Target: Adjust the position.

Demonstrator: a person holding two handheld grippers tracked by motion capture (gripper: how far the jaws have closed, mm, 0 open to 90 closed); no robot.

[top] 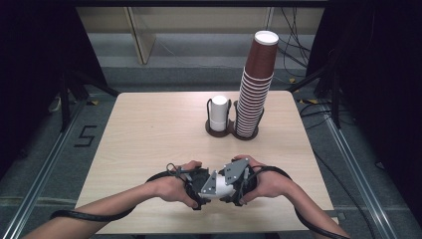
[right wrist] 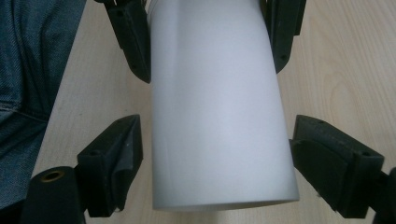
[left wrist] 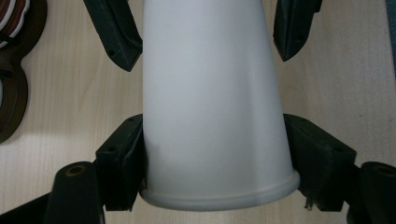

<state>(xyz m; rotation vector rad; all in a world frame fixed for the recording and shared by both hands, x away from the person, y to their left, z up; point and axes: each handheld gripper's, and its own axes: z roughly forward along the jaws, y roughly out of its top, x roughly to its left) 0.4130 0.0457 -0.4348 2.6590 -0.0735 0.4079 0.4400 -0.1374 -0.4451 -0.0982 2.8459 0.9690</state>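
I have both tongs meeting low over the near edge of the counter [top: 149, 134], with a white cup [top: 215, 185] lying sideways between them. My left tongs [left wrist: 215, 154] are clamped on the cup's wide rim end, both pads pressed against its wall. My right tongs [right wrist: 212, 156] straddle the other end of the same cup; their left pad sits against it, but a narrow gap shows at the right pad, so they stand slightly open around it. Farther back on the counter, a dark holder [top: 219, 132] carries a second white cup [top: 219, 112] beside a tall stack of brown cups [top: 255, 84].
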